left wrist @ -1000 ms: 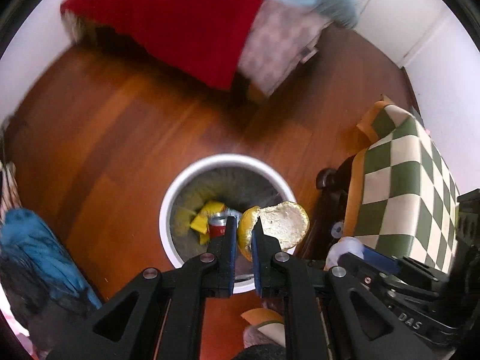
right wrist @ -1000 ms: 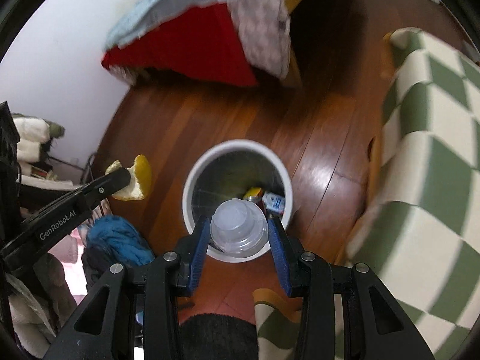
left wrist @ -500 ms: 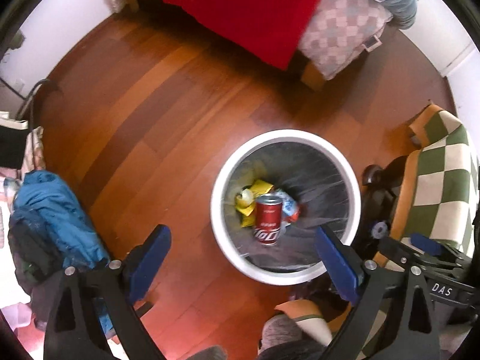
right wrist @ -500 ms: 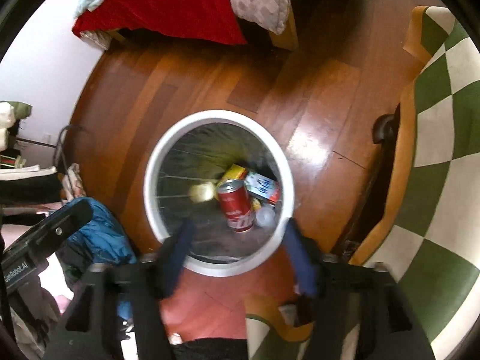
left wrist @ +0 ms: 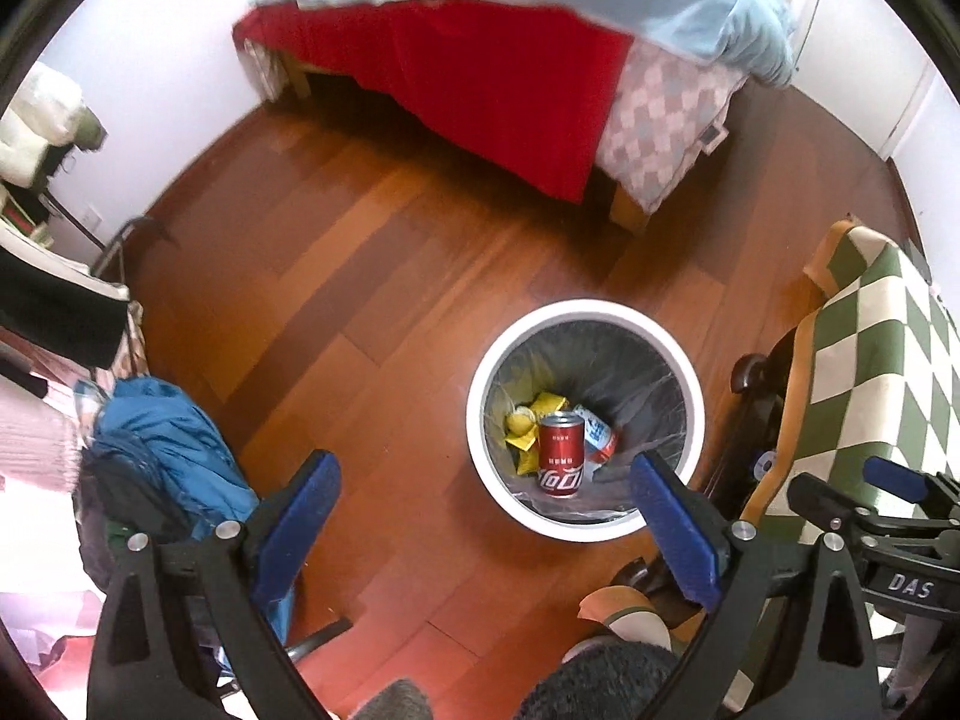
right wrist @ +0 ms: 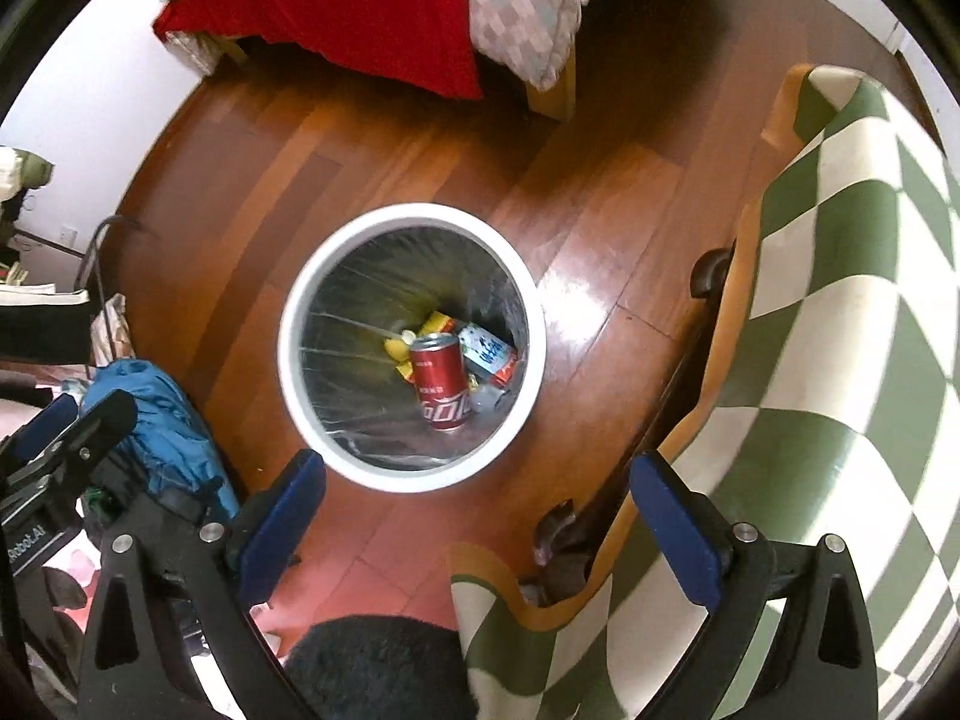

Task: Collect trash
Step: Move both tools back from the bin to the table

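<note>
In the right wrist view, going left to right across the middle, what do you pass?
Blue jacket → white bin → yellow wrapper → red can → wooden floor → green checkered blanket.

Waste bin (right wrist: 288,360): white rim, grey liner.
Soda can (right wrist: 441,387): red, white lettering.
Wrapper (left wrist: 531,420): yellow.
Packet (right wrist: 489,351): white, blue print, red edge.
Floor (left wrist: 336,276): reddish-brown wood planks.
Blanket (right wrist: 852,276): green-and-cream checks, orange border.
Bedspread (left wrist: 480,72): red.
Quilt (left wrist: 660,126): pink-grey checks.
Fingers (left wrist: 297,522): blue pads, black frame.
Jacket (left wrist: 174,450): blue.
</note>
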`<state>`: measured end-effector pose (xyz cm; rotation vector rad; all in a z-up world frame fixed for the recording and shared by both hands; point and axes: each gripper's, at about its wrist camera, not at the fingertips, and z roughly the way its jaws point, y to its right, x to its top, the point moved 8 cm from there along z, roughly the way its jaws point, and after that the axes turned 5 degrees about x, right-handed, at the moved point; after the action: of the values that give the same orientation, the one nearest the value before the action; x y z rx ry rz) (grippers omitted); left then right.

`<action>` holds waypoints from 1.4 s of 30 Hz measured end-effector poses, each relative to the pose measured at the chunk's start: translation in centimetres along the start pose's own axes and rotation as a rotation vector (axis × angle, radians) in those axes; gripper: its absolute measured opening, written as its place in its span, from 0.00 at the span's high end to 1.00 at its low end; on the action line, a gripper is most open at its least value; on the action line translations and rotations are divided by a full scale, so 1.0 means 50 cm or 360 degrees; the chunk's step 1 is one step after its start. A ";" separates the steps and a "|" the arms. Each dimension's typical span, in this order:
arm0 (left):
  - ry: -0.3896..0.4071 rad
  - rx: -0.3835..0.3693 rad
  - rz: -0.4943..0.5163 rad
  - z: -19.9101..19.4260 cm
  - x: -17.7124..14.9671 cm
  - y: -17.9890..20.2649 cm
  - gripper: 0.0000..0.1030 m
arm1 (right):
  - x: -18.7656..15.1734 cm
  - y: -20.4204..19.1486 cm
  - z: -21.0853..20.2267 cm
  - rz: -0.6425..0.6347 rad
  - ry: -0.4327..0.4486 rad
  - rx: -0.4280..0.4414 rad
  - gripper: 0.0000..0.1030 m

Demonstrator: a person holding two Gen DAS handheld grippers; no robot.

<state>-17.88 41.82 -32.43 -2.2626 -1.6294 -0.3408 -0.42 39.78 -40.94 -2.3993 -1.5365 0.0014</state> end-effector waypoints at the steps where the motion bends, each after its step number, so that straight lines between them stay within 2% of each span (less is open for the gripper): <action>1: 0.0027 -0.0002 -0.0005 -0.022 0.001 -0.003 0.04 | -0.002 -0.007 -0.017 -0.0010 0.0024 0.0007 0.01; 12: 0.0294 -0.0061 0.0024 -0.237 -0.015 0.013 0.04 | -0.065 -0.043 -0.252 -0.0079 0.0288 0.0105 0.00; 16: 0.0394 -0.0057 0.0038 -0.316 -0.025 0.025 0.04 | -0.097 -0.047 -0.340 -0.0088 0.0388 0.0155 0.00; 18: 0.0444 -0.0017 0.0056 -0.357 -0.033 0.035 0.04 | -0.115 -0.045 -0.390 -0.0085 0.0445 0.0195 0.00; 21: 0.0476 0.0036 0.0062 -0.390 -0.042 0.055 0.04 | -0.144 -0.038 -0.457 -0.0058 0.0526 0.0286 0.00; 25: 0.0475 -0.0028 0.0095 -0.404 -0.052 0.132 0.04 | -0.186 0.001 -0.533 0.0036 0.0617 0.0407 0.00; 29: 0.0441 -0.0065 0.0226 -0.386 -0.065 0.268 0.04 | -0.222 0.100 -0.585 0.0198 0.0683 0.0449 0.00; 33: 0.0379 -0.0162 0.0353 -0.353 -0.072 0.443 0.04 | -0.250 0.256 -0.614 0.0388 0.0733 0.0352 0.00; 37: 0.0313 -0.0244 0.0481 -0.315 -0.082 0.633 0.04 | -0.290 0.475 -0.633 0.0628 0.0746 0.0147 0.00; 42: 0.0197 -0.0307 0.0635 -0.254 -0.121 0.842 0.04 | -0.346 0.763 -0.639 0.0961 0.0683 -0.0058 0.00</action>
<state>20.15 19.25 -28.41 -2.5799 -1.0905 -0.5399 31.03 1.85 -22.31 -2.5731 -0.6073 -0.3864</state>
